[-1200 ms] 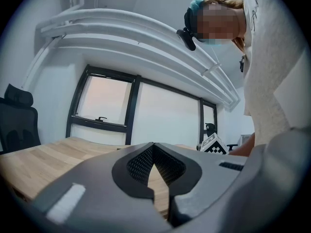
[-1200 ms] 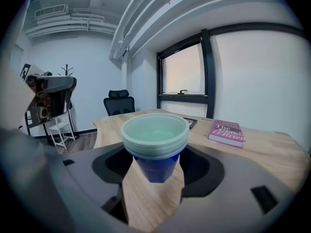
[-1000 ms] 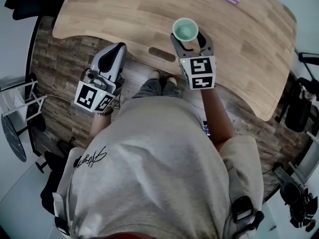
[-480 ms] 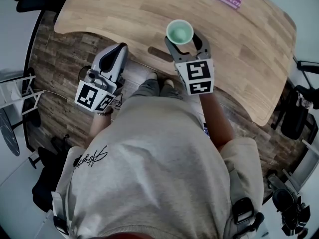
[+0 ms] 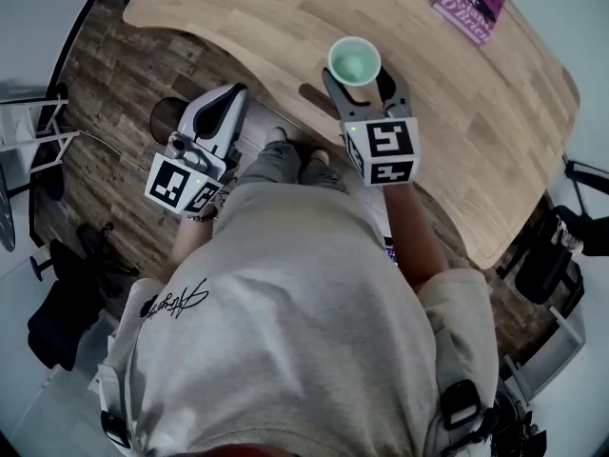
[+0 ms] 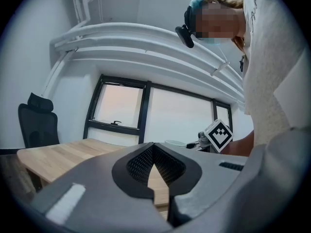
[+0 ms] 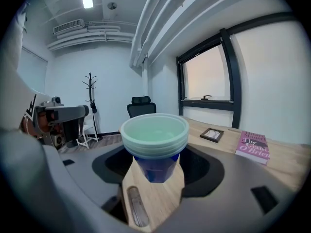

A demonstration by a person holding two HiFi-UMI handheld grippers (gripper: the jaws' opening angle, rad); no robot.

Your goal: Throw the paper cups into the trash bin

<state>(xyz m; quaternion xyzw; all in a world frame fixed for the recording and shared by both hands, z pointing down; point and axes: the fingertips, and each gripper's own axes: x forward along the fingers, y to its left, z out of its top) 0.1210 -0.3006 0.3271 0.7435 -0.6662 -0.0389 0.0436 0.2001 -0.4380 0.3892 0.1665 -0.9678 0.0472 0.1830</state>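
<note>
A stack of paper cups (image 5: 354, 62), blue outside and mint green inside, stands upright between the jaws of my right gripper (image 5: 358, 76), which is shut on it above the wooden table (image 5: 266, 17) near its front edge. The right gripper view shows the cups (image 7: 154, 147) held by their blue lower part, rim up. My left gripper (image 5: 228, 103) is shut and holds nothing; it hangs over the floor just off the table edge. In the left gripper view its jaws (image 6: 153, 154) meet at the tips. A dark round container (image 5: 168, 119) sits on the floor left of that gripper.
A pink book (image 5: 468, 3) lies at the table's far right, also in the right gripper view (image 7: 252, 147), with a small picture frame (image 7: 212, 134) beside it. A slot (image 7: 134, 205) is cut in the tabletop below the cups. An office chair (image 7: 141, 106) and coat stand (image 7: 90, 101) stand behind.
The head view has swung, so the table sits more to the upper right. The right gripper keeps the cups and has shifted slightly; the left gripper has barely moved.
</note>
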